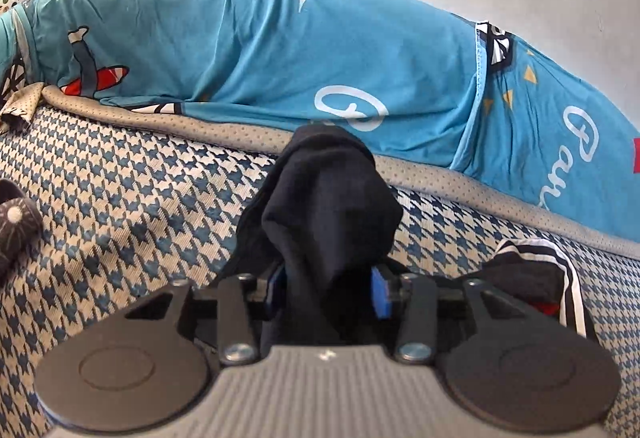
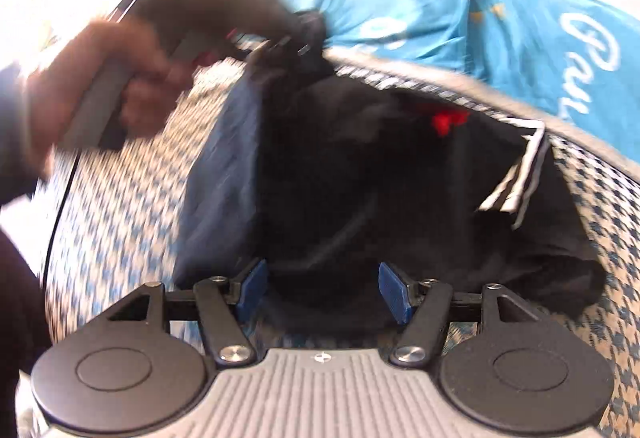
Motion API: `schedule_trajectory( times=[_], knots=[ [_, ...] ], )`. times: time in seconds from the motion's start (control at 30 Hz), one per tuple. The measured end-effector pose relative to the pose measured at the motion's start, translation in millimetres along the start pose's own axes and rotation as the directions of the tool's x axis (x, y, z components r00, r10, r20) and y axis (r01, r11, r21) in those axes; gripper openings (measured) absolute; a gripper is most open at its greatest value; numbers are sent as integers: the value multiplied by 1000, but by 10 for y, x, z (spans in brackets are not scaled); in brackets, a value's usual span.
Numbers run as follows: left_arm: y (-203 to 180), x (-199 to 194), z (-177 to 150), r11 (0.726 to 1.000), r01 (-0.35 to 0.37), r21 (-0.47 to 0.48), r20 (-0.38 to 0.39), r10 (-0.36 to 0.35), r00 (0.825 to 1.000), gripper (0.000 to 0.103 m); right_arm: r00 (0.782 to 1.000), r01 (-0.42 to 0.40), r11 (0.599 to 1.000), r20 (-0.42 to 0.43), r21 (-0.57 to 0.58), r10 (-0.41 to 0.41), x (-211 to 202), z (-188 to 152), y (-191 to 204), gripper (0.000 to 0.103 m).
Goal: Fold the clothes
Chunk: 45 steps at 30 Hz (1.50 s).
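Black garment (image 2: 360, 197), striped trim: lies spread on the houndstooth bed (image 1: 120, 197) near the turquoise sheet (image 1: 280, 49), one bunched part raised. Left tool (image 1: 328, 290): blue pads pressed on that bunch, likely lifting it to carry a fold over. Right tool (image 2: 324, 294): pads apart above the near hem, gripping nothing, seemingly poised to take it.

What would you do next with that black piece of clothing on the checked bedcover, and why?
Probably close the right tongs on the near edge of the black garment with white stripes. Their blue pads stand apart with the dark cloth between them, not pinched. The left tongs already have a bunched black fold between their pads, so a second grip would let both hands spread it on the blue-and-white houndstooth bedcover.
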<state>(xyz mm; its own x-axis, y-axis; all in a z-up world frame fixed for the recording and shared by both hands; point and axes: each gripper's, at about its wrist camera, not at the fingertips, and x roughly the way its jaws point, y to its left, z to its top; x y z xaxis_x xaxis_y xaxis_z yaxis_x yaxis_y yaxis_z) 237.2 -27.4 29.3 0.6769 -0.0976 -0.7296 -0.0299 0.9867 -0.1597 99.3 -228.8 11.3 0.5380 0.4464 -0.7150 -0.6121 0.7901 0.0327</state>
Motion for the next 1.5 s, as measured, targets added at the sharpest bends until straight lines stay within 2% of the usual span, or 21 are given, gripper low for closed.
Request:
schedule_trajectory(
  times=[0.03,0.1,0.17,0.27,0.4,0.47,0.57,0.77,0.87,0.9,0.93,1.0,1.13,1.3,1.43,1.5],
  knots=[
    [-13,-17,-17,1000,-2,12,0,2,1000,70,1000,0,999,-6,-35,0,25,-33,38,62],
    [-47,-64,-67,1000,-7,30,4,7,1000,77,1000,6,997,24,-77,-4,90,-58,105,62],
    [-81,-104,-120,999,-6,52,5,6,1000,77,999,16,997,41,-73,-13,152,-81,127,62],
    [-98,-135,-204,996,-16,93,0,17,1000,81,998,41,997,49,-60,-38,211,-95,112,73],
    [-25,-128,-219,995,-23,101,-16,25,1000,81,999,26,999,-19,-40,-27,66,-50,36,73],
    [16,-102,-216,994,-34,103,-30,38,999,81,1000,-13,999,-26,-38,12,-46,-107,1,73],
    [82,-55,-226,996,-33,86,-58,39,998,81,998,-15,998,-54,-65,11,-31,-228,-45,73],
    [181,44,-257,1000,-10,25,-76,11,997,81,998,39,999,48,-29,-38,149,-216,-42,76],
    [206,116,-272,1000,6,6,-82,-6,997,76,992,96,995,78,11,-97,302,-136,20,86],
    [202,140,-272,1000,9,2,-88,-9,996,69,989,119,992,85,32,-121,354,-104,44,91],
    [190,149,-263,1000,21,-3,-90,-21,996,58,985,143,988,86,54,-148,407,-66,64,93],
    [160,162,-242,999,48,-13,-94,-49,994,47,976,195,977,78,88,-202,509,22,70,103],
    [39,149,-218,998,31,61,-69,-26,997,29,965,243,965,80,99,-251,603,94,27,103],
    [11,46,-142,995,32,95,-28,-29,999,20,961,248,964,102,97,-257,595,46,8,103],
    [11,-170,-48,994,33,104,63,-40,997,19,961,246,964,105,98,-256,600,31,-4,103],
    [-24,-205,-30,991,17,135,78,-27,997,20,961,246,964,105,98,-256,595,25,0,103]
  ],
)
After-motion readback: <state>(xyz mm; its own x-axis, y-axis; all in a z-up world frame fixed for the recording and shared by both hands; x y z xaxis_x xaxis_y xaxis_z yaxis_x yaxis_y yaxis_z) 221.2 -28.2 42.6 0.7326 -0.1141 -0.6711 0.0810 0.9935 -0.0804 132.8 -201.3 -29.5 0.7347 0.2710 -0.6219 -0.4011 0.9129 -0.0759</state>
